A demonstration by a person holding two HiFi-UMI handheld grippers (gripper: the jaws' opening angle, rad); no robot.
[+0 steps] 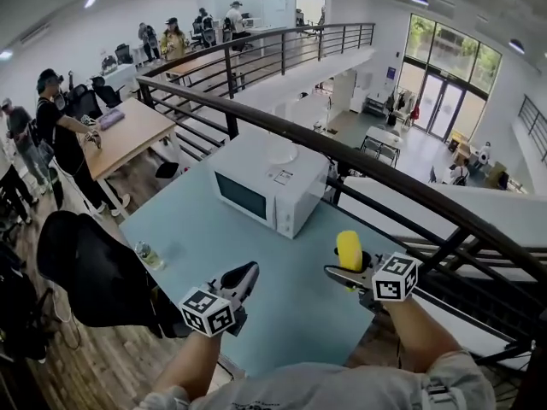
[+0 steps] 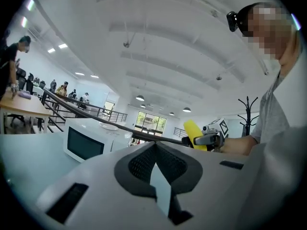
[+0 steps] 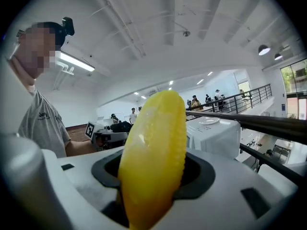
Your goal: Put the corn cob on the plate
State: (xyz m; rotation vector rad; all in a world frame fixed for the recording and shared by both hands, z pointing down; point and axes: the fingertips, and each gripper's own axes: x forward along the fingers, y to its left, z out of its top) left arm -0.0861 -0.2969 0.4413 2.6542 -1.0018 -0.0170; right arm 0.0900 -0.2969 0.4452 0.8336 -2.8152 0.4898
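The right gripper (image 1: 346, 273) is clamped on the yellow corn cob (image 1: 349, 250), held upright above the right edge of the desk (image 1: 286, 319); the left gripper (image 1: 246, 272) has its jaws together, empty; the plate (image 1: 280, 153) sits on the microwave (image 1: 265, 190) at the far edge.

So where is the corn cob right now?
Head view, right side: the corn cob is clamped upright in the right gripper, over the blue table, near the microwave.
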